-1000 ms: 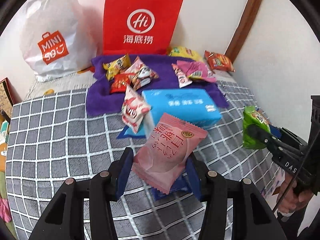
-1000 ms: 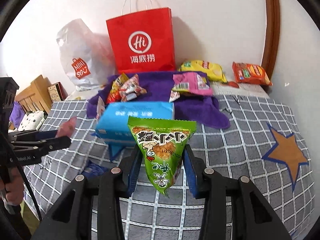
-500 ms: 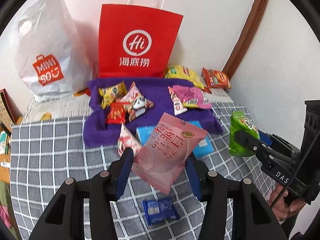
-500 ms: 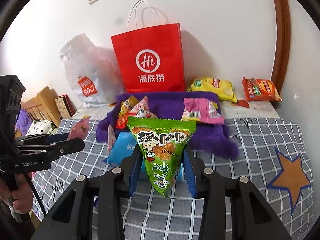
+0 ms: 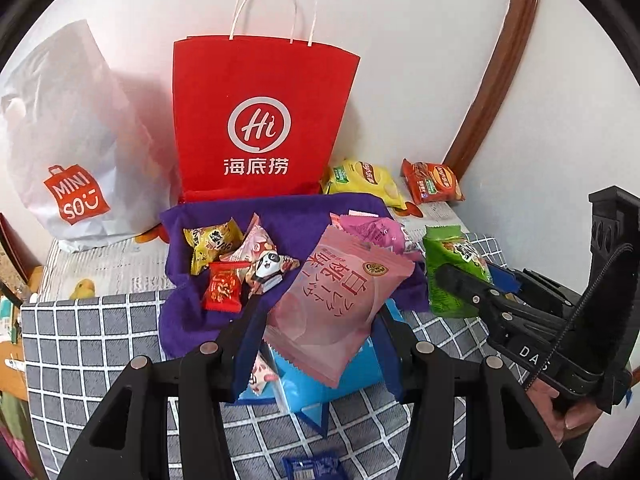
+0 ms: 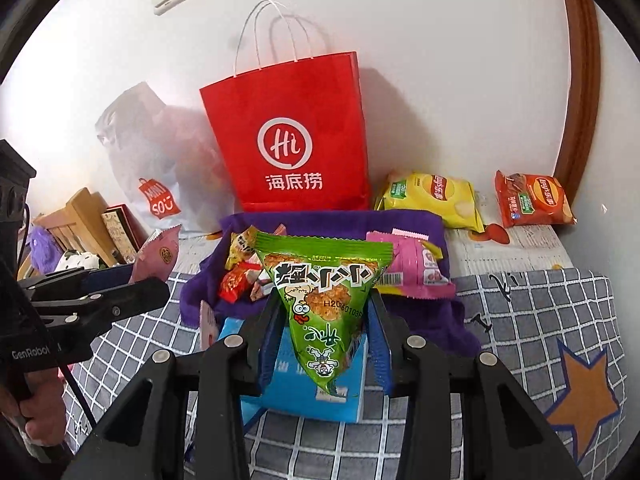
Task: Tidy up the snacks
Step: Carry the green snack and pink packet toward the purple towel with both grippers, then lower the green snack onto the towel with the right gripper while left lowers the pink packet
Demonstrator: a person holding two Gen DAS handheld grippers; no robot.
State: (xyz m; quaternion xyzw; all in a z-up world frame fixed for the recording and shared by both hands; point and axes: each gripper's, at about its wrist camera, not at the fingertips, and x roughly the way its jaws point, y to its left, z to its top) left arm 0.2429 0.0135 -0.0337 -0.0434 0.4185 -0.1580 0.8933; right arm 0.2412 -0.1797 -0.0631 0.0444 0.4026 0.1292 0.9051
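Snack packets held above the bed, one in each gripper

Packets fill both wrist views. The left gripper point(image 5: 320, 320) is closed on a pink snack packet point(image 5: 340, 304), a flat pillow pack with zigzag-cut ends, dark pink characters printed across its face and a small round gold emblem near the upper corner. It sits tilted between the blue finger pads, lifted clear of the bedding. The right gripper point(image 6: 324, 340) is clamped on a green triangular snack packet point(image 6: 324, 300), wide and crimped along its top seam and tapering to a point at the bottom; it shows bold black characters, pictures of brown crackers, a cartoon figure and a barcode at the right edge. It hangs upright between the pads, also off the surface.

Under both grippers lies a blue tissue pack point(image 6: 316, 384) on the grey checked bedspread point(image 5: 92, 344). Behind it a purple cloth point(image 5: 292, 216) carries a cluster of small packets: a yellow one point(image 5: 212, 242), a red one point(image 5: 222, 288), a panda-print one point(image 5: 266, 272) and a magenta one point(image 6: 416, 268). A small dark blue packet point(image 5: 312, 466) lies on the bedspread near the lower edge of the left view.

Against the wall stand a red paper bag point(image 5: 256, 120) with white handles and a white plastic shopping bag point(image 5: 72, 152). To their right rest a yellow chip bag point(image 6: 436, 198) and an orange chip bag point(image 6: 532, 200), just beside each other.
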